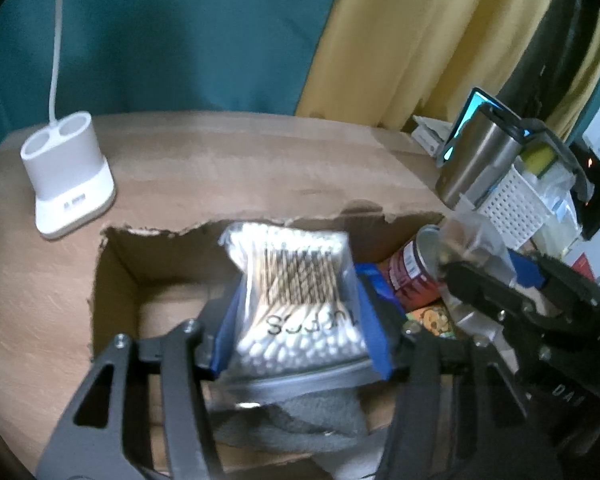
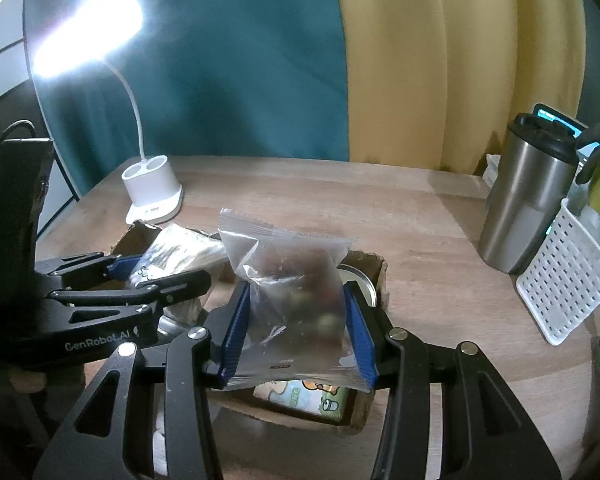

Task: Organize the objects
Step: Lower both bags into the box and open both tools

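My left gripper is shut on a clear zip bag of cotton swabs, held over the open cardboard box. In the box lie a red can, a cartoon-printed pack and a grey cloth. My right gripper is shut on a clear bag of dark round pieces, above the box's right end, over the can's lid and the printed pack. The left gripper with the swab bag shows at left in the right wrist view.
A white lamp base stands on the wooden table behind the box's left side. At the right stand a steel tumbler and a white perforated basket. Teal and yellow curtains hang behind the table.
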